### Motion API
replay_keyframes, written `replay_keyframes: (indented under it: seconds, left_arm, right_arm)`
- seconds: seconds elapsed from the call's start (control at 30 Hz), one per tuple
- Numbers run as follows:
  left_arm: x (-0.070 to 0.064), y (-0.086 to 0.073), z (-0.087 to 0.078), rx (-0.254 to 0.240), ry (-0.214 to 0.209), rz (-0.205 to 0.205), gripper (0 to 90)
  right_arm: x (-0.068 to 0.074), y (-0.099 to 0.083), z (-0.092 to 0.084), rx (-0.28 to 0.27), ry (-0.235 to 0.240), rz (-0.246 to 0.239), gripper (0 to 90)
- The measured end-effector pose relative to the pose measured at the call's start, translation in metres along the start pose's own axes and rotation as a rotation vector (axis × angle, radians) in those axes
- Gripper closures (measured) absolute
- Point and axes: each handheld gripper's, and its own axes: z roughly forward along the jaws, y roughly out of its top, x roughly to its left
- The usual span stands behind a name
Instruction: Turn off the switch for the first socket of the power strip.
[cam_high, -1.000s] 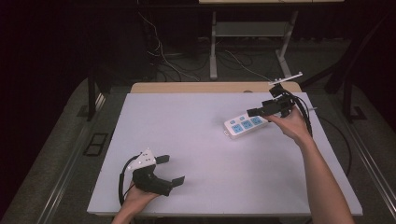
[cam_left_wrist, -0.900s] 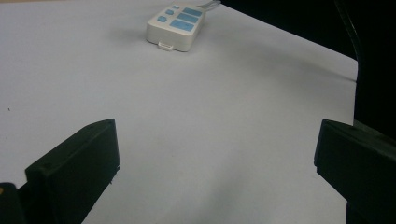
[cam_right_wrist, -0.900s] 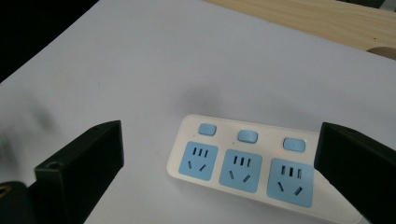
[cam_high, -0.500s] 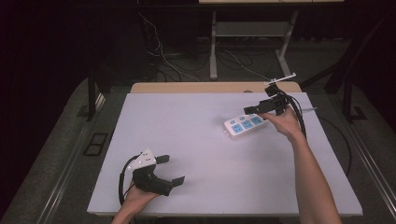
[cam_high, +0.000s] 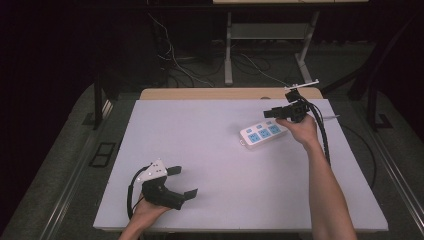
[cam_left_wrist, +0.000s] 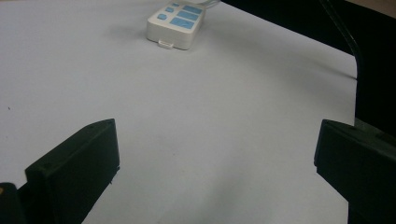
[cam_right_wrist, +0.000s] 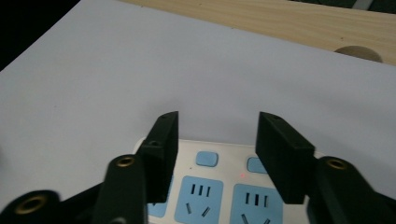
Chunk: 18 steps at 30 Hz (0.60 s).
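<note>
A white power strip (cam_high: 263, 133) with blue sockets is lying flat on the white desk (cam_high: 220, 150), toward its far right part. The right tongs (cam_high: 274, 113) are hovering over it, jaws apart and holding nothing. The left tongs (cam_high: 180, 182) are resting wide open and empty, near the front left. The strip is probably rigid, light, smooth plastic; gripping across its narrow sides looks safest, away from the switch buttons (cam_right_wrist: 207, 158).

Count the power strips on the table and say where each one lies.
1. The power strip lies at the table's far right, just under the right gripper. The left gripper rests near the front left, well apart from it.
</note>
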Motion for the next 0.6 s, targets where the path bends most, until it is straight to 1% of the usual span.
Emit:
replay_keyframes:
  seconds: [0.03,0.07,0.1,0.2,0.23,0.27,0.3,0.37,0.47,0.6]
  left_arm:
    - [0.000,0.000,0.000,0.000,0.000,-0.001,0.0]
    - [0.000,0.000,0.000,0.000,0.000,0.000,0.0]
    - [0.000,0.000,0.000,0.001,0.001,0.002,0.0]
    - [0.001,0.000,0.000,0.003,0.001,0.001,0.0]
    - [0.001,0.000,0.000,0.003,0.002,0.002,0.0]
    - [0.001,0.000,-0.001,0.003,0.003,0.002,0.0]
    - [0.001,0.000,-0.001,0.003,0.004,0.003,0.0]
    - [0.001,0.000,-0.001,0.003,0.005,0.001,0.0]
    - [0.001,0.000,-0.001,0.002,0.004,0.002,0.0]
    - [0.001,0.000,-0.001,0.002,0.004,0.002,0.0]
  right_arm:
    - [-0.002,-0.001,0.001,-0.011,-0.007,0.013,57.3]
    - [-0.002,-0.001,0.001,-0.011,-0.007,0.013,57.3]
    - [-0.005,-0.001,0.002,-0.025,0.000,0.014,66.5]
    - [-0.007,-0.001,0.004,-0.030,-0.013,0.001,83.7]
    - [-0.007,-0.001,0.004,-0.030,-0.013,0.001,83.7]
    - [-0.008,-0.002,0.005,-0.028,-0.004,0.002,87.6]
    - [-0.010,-0.002,0.006,-0.027,-0.002,0.001,89.5]
    - [-0.013,-0.003,0.010,-0.024,-0.017,0.014,89.6]
    - [-0.015,-0.004,0.011,-0.025,-0.023,0.020,89.6]
    - [-0.020,-0.005,0.014,-0.021,-0.035,0.041,89.7]
